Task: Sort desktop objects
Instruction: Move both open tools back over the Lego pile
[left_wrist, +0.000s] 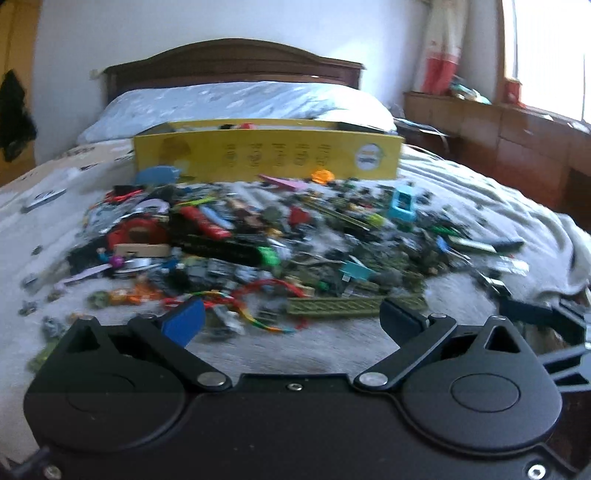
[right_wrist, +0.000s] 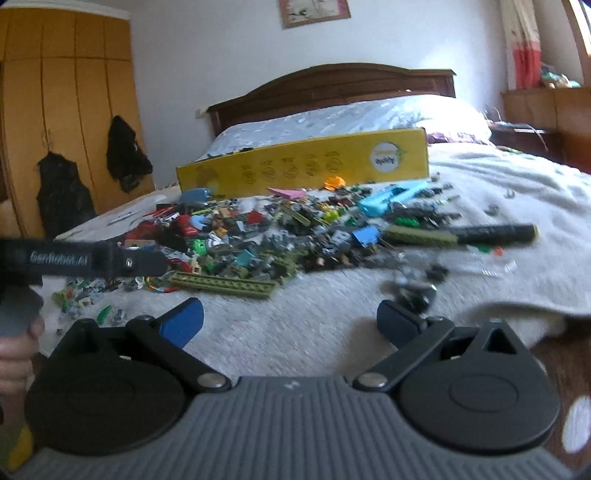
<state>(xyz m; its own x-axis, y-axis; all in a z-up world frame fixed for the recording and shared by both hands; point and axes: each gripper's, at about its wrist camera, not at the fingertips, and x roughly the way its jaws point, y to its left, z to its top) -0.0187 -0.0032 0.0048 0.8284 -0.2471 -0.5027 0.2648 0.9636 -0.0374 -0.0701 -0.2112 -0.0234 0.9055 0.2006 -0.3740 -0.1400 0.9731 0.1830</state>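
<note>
left gripper (left_wrist: 291, 317) has its jaws spread wide with nothing between the pads; it hangs over bare blanket at the near edge of the toy pile (left_wrist: 258, 236), probably parked there to pick a first piece. both views are motion-blurred, so small parts can't be told apart.

sweep, left wrist view, left to right:
- 9 o'clock: a few stray bits on the white blanket (left_wrist: 55, 229), apart from the heap.
- 10 o'clock: red round piece (left_wrist: 138, 230) with a tan box just below it.
- 12 o'clock: yellow box (left_wrist: 266, 157) stands behind the pile, open top up, a few items already showing over its rim. likely the drop bin, set at the far side so both hands reach over the heap.
- 6 o'clock of the pile: long olive plate (left_wrist: 354, 305) lies flat, nearest the fingers, easiest first grab in my view.
- 2 o'clock: light blue toy car (left_wrist: 402, 205).

right gripper (right_wrist: 290, 321) is likewise wide open and empty, over clear blanket. in its view the left gripper's body crosses at 9 o'clock with the person's hand (right_wrist: 16, 350) below it, and a dark marker-like stick (right_wrist: 495, 233) lies at 2 o'clock beside the pile.

sorting looks barely started: nearly everything is on the bed, not in the box.
</note>
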